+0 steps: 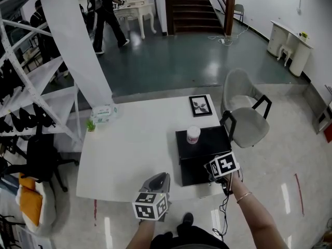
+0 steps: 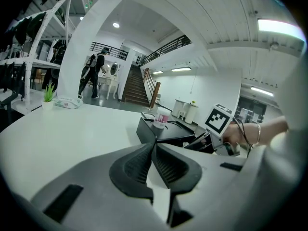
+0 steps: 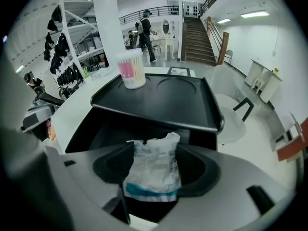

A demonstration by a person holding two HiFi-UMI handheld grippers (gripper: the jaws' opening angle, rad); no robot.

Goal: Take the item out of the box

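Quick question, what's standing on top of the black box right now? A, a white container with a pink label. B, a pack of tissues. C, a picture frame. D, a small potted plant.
A: the white container with a pink label stands upright on the closed top of the black box, near its left edge in the head view.

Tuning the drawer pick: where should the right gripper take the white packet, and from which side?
Take the white packet across its mid-body, pads on its two long edges, coming from above through the open front of the drawer, since the tray top overhangs the rear. The packet looks flat and crumpled, teal-banded end nearest, and the open right gripper straddles it.
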